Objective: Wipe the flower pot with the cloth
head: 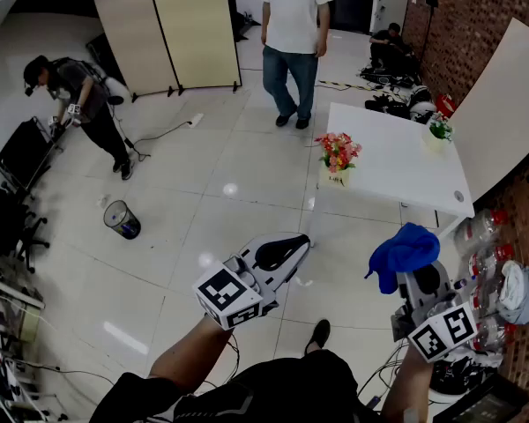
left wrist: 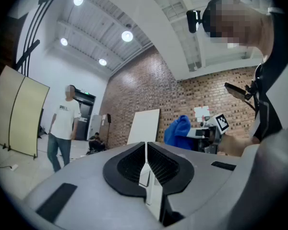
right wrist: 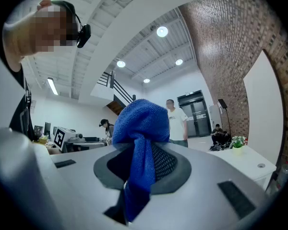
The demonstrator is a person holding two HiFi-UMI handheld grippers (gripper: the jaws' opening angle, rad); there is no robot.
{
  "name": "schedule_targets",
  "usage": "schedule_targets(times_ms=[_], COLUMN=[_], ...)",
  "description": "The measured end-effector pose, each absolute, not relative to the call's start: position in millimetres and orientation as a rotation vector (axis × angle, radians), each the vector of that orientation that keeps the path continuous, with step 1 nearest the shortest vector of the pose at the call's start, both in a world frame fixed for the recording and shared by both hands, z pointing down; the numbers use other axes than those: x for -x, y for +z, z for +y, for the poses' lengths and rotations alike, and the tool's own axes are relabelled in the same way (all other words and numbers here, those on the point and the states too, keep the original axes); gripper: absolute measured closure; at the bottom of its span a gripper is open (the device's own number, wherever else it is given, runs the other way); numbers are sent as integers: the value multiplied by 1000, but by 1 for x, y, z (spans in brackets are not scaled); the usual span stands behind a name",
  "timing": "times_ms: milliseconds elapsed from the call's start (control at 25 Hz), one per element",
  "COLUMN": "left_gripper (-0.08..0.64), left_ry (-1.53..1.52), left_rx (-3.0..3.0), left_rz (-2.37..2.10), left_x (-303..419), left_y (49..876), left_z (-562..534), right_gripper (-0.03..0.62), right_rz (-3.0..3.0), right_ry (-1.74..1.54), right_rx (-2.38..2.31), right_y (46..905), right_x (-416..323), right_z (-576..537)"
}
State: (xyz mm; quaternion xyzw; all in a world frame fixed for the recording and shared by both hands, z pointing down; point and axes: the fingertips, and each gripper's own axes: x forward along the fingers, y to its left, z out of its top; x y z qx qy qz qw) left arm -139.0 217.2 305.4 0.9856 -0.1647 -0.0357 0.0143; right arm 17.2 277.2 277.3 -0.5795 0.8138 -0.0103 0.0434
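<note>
Cloth (head: pixel 404 252) held, flower pot (head: pixel 335 178) not yet reached.
The cloth is clamped in the right hand-held gripper (head: pixel 420 276), well short of the flower pot; the left hand-held gripper (head: pixel 301 243) is closed, empty. An approach is needed next.

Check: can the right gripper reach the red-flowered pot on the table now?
Probably not yet: the right gripper, shut on the blue cloth, hangs short of the white table. Nothing blocks the pot; only floor lies between.

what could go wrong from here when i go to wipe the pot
1. The pot of red flowers stands right at the edge of the table; a push from the cloth could tip it off.
2. The left gripper is shut, empty and away from it, so nothing steadies the pot.
</note>
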Motion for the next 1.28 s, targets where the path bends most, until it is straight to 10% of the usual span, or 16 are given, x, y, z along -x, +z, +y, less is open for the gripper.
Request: schedule_targets(times_ms=[1280], left_gripper=[511], left_ry=[-122], left_rx=[-3066], left_rz=[-616], left_x=[16], left_y=[314], left_z=[-120], right_gripper=[528], right_rz=[2575], right_ry=[-49], right_rx=[1626], right_y=[272], right_x=[-124], right_z=[-76])
